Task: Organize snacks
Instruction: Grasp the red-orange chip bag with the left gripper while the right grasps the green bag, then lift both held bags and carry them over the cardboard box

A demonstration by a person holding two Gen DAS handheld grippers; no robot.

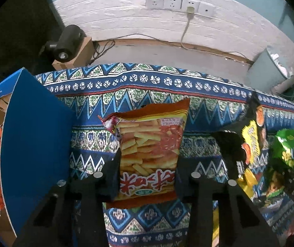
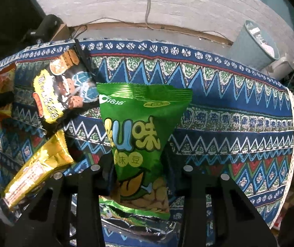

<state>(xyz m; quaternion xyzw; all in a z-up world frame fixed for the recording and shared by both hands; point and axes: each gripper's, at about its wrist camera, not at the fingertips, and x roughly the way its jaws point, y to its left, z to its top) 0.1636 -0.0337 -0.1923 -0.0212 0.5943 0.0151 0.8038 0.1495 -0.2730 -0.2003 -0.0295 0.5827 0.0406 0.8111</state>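
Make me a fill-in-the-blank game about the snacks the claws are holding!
1. The left claw is shut on an orange bag with a picture of ____ on it.
2. The right claw is holding a snack bag whose colour is ____.
3. The open box beside the left claw has flaps coloured ____.
4. Both claws are above a table covered by a patterned ____.

Missing words: fries; green; blue; tablecloth
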